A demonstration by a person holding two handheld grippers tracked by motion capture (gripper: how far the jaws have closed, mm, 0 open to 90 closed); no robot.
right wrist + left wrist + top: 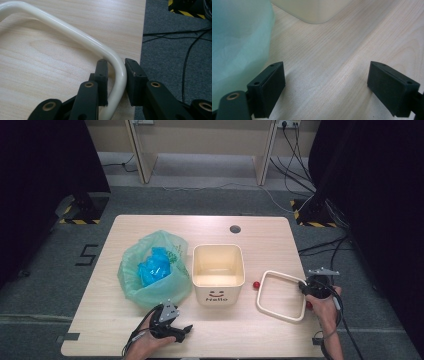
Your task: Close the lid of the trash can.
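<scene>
at six o'clock on the table (100, 330) we see our left gripper (184, 330), jaws spread wide over bare wood, nothing between them. at four o'clock our right gripper (117, 75) is clamped on the near right corner of the cream ring frame (281, 295), its pads against the tube on both sides. the frame lies flat by the table's right edge. a small red ball (256, 284) sits just left of it. at centre stands the cream bin (218, 275), and at nine o'clock the green bag (150, 270).
</scene>
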